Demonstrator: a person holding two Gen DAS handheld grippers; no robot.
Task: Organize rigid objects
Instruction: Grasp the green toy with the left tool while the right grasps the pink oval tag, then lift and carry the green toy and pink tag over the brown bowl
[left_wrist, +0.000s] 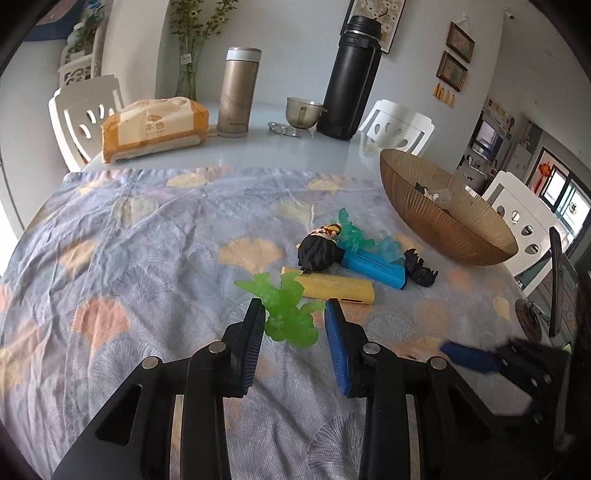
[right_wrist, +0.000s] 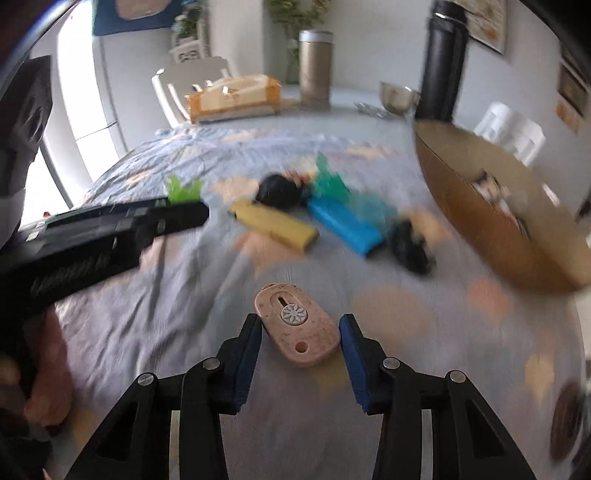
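tabletop (left_wrist: 155, 229): I see it draped in a leaf-print cloth, with the loose toys gathered mid-right.
wooden bowl (left_wrist: 458, 229): I read it as the drop point; it sits at the far right, beyond the toy cluster, with some small pieces already inside.
yellow bar (left_wrist: 332, 287): it lies just past my left tool, long axis running left to right.
blue bar (left_wrist: 373, 269): it is beside the yellow one and angled toward the bowl.
green flame piece (left_wrist: 290, 314): it stands between my left tool's pads.
left tool (left_wrist: 295, 314): clenched on the green piece, I judge, though the right pad's contact is hard to confirm.
pink oval case (right_wrist: 297, 326): it lies diagonally between my right tool's pads.
right tool (right_wrist: 300, 325): narrowed around the case; in this blurred view I cannot tell if it grips.
nearer hand: my right, since the bowl is on its side.
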